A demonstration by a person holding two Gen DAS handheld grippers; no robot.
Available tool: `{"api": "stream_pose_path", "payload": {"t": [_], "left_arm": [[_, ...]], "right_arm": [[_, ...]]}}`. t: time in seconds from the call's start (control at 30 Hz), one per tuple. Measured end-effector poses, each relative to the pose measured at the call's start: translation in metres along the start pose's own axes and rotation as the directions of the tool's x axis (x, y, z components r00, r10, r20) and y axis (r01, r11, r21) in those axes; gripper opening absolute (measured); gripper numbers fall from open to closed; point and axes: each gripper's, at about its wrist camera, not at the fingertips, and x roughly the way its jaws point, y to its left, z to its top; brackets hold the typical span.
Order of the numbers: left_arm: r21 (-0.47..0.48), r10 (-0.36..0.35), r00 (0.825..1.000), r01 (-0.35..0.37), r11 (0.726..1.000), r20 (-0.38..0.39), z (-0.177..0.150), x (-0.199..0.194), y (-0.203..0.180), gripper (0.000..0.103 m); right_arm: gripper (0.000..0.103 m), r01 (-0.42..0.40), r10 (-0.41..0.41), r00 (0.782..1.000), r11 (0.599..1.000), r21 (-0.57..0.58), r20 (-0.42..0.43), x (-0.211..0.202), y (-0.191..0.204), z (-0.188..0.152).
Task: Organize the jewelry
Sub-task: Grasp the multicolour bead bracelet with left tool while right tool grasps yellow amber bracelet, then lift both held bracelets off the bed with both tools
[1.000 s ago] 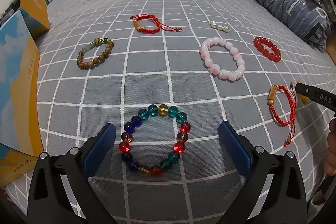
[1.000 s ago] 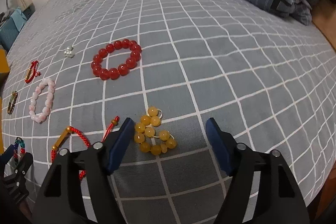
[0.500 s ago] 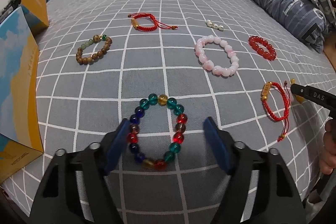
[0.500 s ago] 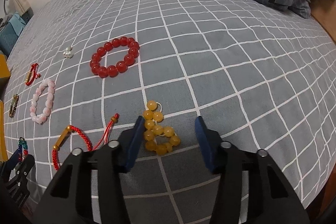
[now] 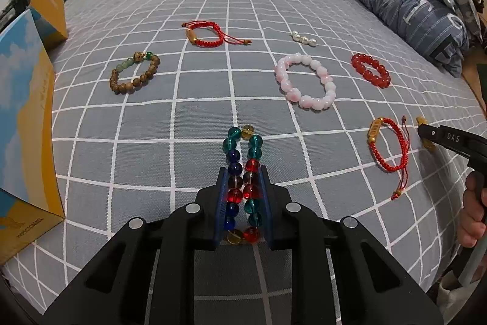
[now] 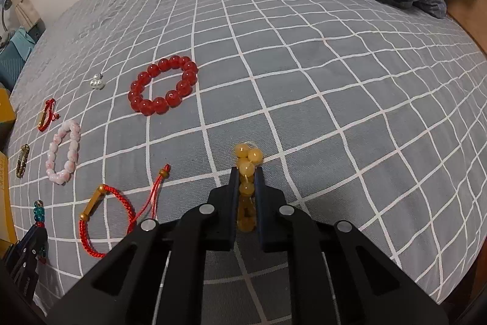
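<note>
My left gripper (image 5: 243,178) is shut on the multicoloured glass-bead bracelet (image 5: 242,163), squeezed into a long loop on the grey checked bedspread. My right gripper (image 6: 246,177) is shut on the amber bead bracelet (image 6: 247,166), bunched between the jaws, its far beads poking out. The right gripper (image 5: 426,131) also shows at the right edge of the left wrist view. The left gripper shows at the lower left edge of the right wrist view (image 6: 33,233).
On the bedspread lie a pink bead bracelet (image 5: 304,81), a red bead bracelet (image 6: 162,84), two red cord bracelets (image 5: 388,145) (image 5: 207,34), a wooden bead bracelet (image 5: 134,76) and pearls (image 5: 303,38). Yellow-blue boxes (image 5: 24,118) stand left. Folded blue bedding (image 5: 404,2) lies right.
Both grippers have closed: the left jaws squeezed the multicoloured bracelet flat, the right jaws closed on the amber beads. Both moved slightly forward.
</note>
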Motion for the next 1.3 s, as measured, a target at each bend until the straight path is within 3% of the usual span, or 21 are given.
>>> {"api": "stream_pose_path", "payload": {"t": [0.37, 0.43, 0.83, 0.93, 1.0, 1.3], "left_arm": [[0.012, -0.015, 0.999, 0.015, 1.000, 0.035, 0.001, -0.015, -0.003, 0.019], [0.015, -0.015, 0.999, 0.014, 1.000, 0.044, 0.001, -0.018, -0.003, 0.007], [0.006, -0.003, 0.998, 0.002, 1.000, 0.060, 0.004, -0.022, 0.002, 0.007], [-0.019, 0.002, 0.999, -0.001, 1.000, 0.053, 0.005, -0.018, 0.007, 0.020], [-0.027, -0.002, 0.998, 0.003, 1.000, 0.057, 0.005, -0.018, 0.009, 0.040], [-0.034, 0.050, 0.998, -0.048, 0.998, 0.049, 0.004, -0.002, 0.014, 0.042]], "right_arm": [[0.009, -0.012, 0.012, 0.999, 1.000, 0.008, 0.051, -0.018, -0.002, -0.002], [0.009, -0.021, 0.020, 0.998, 1.000, 0.009, 0.064, -0.022, -0.002, -0.003], [0.009, -0.032, 0.035, 0.993, 0.999, -0.024, 0.114, -0.035, 0.008, -0.004], [0.009, -0.029, 0.032, 0.993, 0.999, -0.032, 0.111, -0.034, 0.011, -0.005], [0.009, -0.029, 0.033, 0.994, 0.999, -0.035, 0.108, -0.033, 0.011, -0.005], [0.009, -0.030, 0.035, 0.994, 0.999, -0.045, 0.105, -0.032, 0.013, -0.006]]}}
